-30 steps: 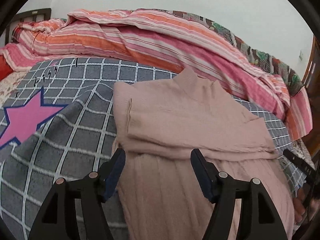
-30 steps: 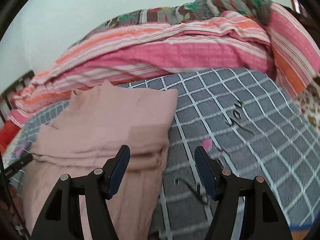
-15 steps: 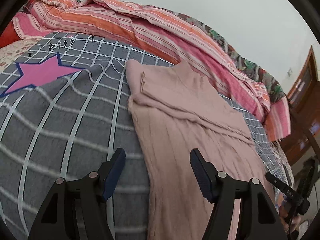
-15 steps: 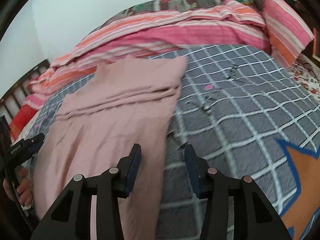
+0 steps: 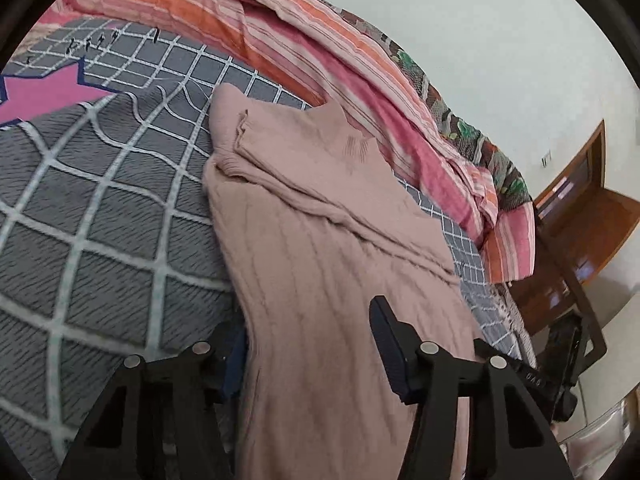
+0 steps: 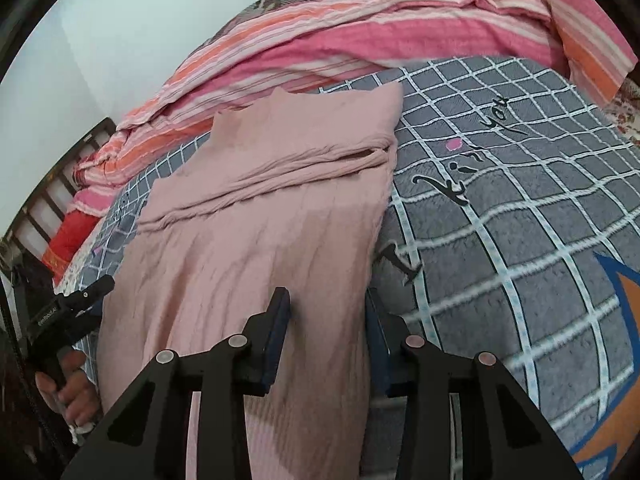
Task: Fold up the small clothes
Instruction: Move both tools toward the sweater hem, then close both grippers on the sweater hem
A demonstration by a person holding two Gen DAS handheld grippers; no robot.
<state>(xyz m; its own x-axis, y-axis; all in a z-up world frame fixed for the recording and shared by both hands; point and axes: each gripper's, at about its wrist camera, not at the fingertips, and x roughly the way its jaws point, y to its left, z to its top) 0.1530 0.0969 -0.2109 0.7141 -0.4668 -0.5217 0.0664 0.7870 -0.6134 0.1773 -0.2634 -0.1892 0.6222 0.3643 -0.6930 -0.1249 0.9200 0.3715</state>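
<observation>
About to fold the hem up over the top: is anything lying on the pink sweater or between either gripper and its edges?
Nothing visible does. The left gripper and right gripper each straddle a side edge of the pink sweater, whose surface is bare.

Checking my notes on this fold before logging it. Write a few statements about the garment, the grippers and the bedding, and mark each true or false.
1. The pink sweater lies on a grey checked blanket. True.
2. The left gripper is clamped shut. False: its jaws stand apart, straddling the sweater's side edge.
3. The sweater's sleeves lie folded across its body. True.
4. The right gripper sits over bare blanket. False: sweater fabric lies between its jaws.
5. The striped quilt covers the sweater. False: it lies behind it.
</observation>
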